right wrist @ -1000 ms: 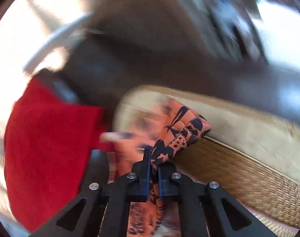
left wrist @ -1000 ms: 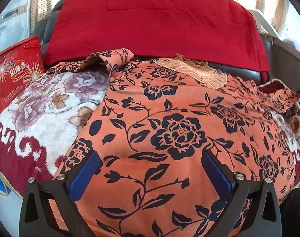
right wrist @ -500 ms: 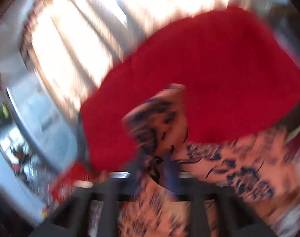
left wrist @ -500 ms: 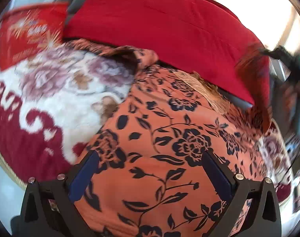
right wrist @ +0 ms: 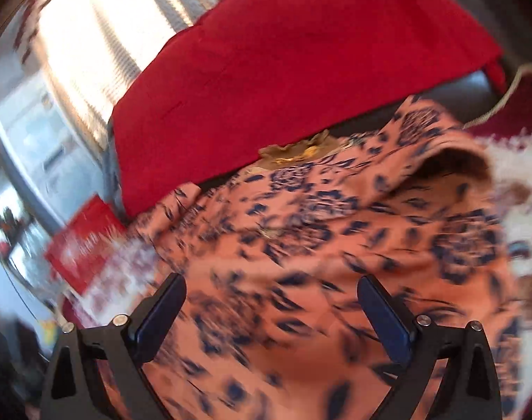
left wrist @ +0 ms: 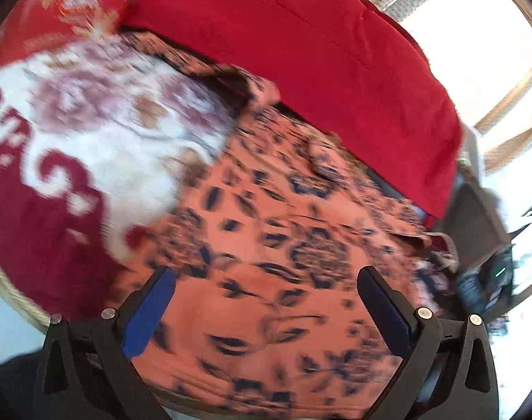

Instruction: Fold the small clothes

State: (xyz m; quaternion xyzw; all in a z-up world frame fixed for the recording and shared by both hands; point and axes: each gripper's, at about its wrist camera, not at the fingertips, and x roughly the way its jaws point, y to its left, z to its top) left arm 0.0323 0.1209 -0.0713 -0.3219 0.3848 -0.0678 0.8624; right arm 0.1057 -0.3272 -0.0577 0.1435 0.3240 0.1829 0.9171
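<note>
— While both views are smeared by blur, we can see one orange cloth garment with a dark blue flower print, spread flat under our left gripper, whose two blue-padded fingers stand wide apart with nothing between them.

— We read the same at our right gripper: its fingers are spread, holding nothing, and the garment fills the space beneath and ahead of them.

— Which way does it run? From our left tool its long axis goes from just under the fingers away ahead and to the right, ending near one red fabric cushion at the far side.

— From our right tool a tan lace collar sits at the far end, straight ahead, just before the cushion. So the neck points away from us.

— Ahead to the left of our left tool, one sleeve reaches out over a white and maroon floral blanket.

— Ahead to the right of ours, a second sleeve lies folded back, its opening dark. Two sleeves in all.

— One red printed box stands far ahead on our left.

— We see that box to the left of our left finger, too blurred to read.
</note>
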